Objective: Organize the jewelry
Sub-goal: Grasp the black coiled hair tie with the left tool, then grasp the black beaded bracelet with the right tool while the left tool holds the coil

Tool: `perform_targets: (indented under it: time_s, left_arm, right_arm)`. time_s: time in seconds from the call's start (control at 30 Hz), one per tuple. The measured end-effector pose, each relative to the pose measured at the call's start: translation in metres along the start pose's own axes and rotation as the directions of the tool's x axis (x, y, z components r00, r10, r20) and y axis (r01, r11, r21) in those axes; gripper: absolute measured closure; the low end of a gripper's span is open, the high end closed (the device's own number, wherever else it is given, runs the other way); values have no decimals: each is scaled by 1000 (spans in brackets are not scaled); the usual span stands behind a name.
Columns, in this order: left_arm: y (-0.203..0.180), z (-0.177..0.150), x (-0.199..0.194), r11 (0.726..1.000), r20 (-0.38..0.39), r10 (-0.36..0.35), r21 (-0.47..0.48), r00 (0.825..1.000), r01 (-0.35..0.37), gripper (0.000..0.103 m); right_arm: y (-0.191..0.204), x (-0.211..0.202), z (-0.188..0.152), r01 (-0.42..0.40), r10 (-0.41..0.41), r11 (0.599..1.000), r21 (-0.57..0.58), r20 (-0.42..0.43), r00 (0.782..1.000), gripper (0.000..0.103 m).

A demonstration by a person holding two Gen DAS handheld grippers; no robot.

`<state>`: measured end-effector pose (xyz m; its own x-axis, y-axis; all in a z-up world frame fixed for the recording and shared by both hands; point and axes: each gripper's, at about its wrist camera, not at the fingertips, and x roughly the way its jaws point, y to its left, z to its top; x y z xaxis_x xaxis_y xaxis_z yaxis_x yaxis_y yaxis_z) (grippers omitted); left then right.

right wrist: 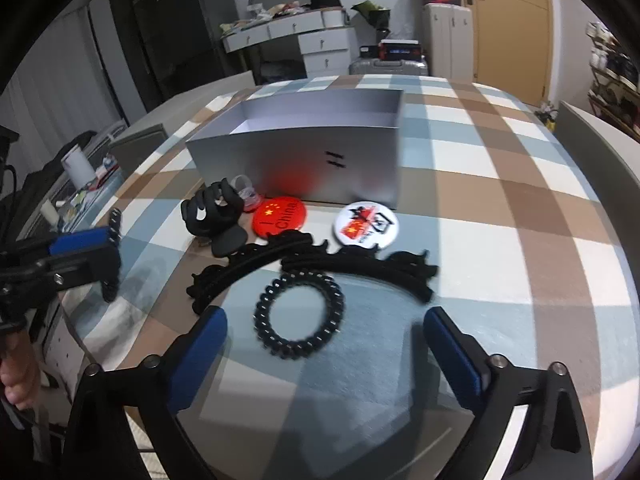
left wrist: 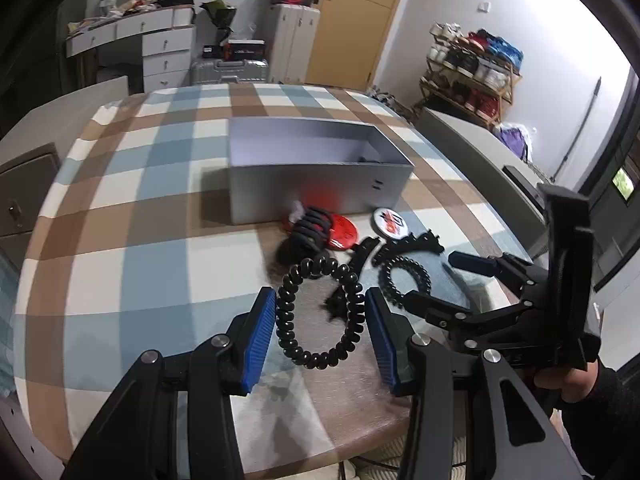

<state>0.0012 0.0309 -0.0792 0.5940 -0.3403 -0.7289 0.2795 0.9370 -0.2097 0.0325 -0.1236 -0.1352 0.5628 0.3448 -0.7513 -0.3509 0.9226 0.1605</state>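
My left gripper (left wrist: 322, 312) is shut on a black spiral hair tie (left wrist: 288, 312), which hangs above the plaid tablecloth (left wrist: 120, 220) with both blue pads against its sides. A second spiral hair tie (right wrist: 298, 316) lies flat on the cloth between the wide-apart fingers of my right gripper (right wrist: 326, 314), which is open and not touching it. Behind it lie black toothed headbands (right wrist: 360, 264), a black claw clip (right wrist: 212, 212), a red round badge (right wrist: 280, 216) and a white round badge (right wrist: 368, 222). An open grey box (right wrist: 296, 152) stands just behind them.
The left gripper (right wrist: 100, 256) shows at the left edge of the right wrist view. A small clear item (right wrist: 244, 192) sits by the claw clip. The table's near edge (left wrist: 320, 452) runs close below both grippers. Drawers, suitcases and a shoe rack stand farther off.
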Motion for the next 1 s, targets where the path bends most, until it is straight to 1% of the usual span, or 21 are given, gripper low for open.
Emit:
perform_targets:
  time_s: [0.1, 0.17, 0.3, 0.33, 0.4, 0.43, 0.47, 0.57, 0.63, 0.77, 1.0]
  left_arm:
    - [6, 0, -5, 1000, 17, 11, -11, 1000, -11, 63]
    - [10, -1, -7, 1000, 25, 20, -16, 999, -20, 63]
    - [16, -1, -8, 999, 23, 31, -31, 999, -30, 63]
    - [16, -2, -7, 999, 17, 33, -35, 999, -32, 63]
    - [16, -2, -6, 999, 12, 28, -37, 1000, -27, 63]
    - [16, -3, -6, 999, 13, 28, -39, 1000, -28, 63]
    - [16, -2, -7, 999, 13, 28, -39, 1000, -27, 63]
    - [17, -2, -7, 999, 18, 27, -39, 999, -27, 63]
    - [17, -2, -9, 999, 20, 29, -38, 999, -28, 63]
    - [21, 0, -10, 998, 17, 28, -55, 999, -27, 63]
    - [24, 5, -10, 997, 30, 35, -71, 999, -33, 63]
  right_arm:
    - [7, 4, 2, 11, -11, 1000, -26, -6, 1000, 9]
    - [11, 6, 2, 27, -28, 998, -48, -14, 1000, 18]
    - [18, 9, 0, 87, -89, 992, -96, -20, 996, 24]
    - [20, 9, -1, 106, -109, 988, -116, -20, 994, 28]
    - [22, 8, -2, 104, -107, 985, -136, -12, 994, 36]
    - [22, 6, -3, 89, -92, 986, -139, -12, 996, 45]
    - [23, 6, -3, 92, -95, 985, -145, -9, 995, 55]
    - [25, 4, -3, 88, -91, 984, -155, -7, 996, 62]
    - [24, 3, -3, 80, -81, 987, -143, -8, 997, 64]
    - [15, -3, 1, 22, -21, 997, -80, 11, 1000, 67]
    - [13, -17, 7, -29, 33, 998, -49, 71, 997, 68]
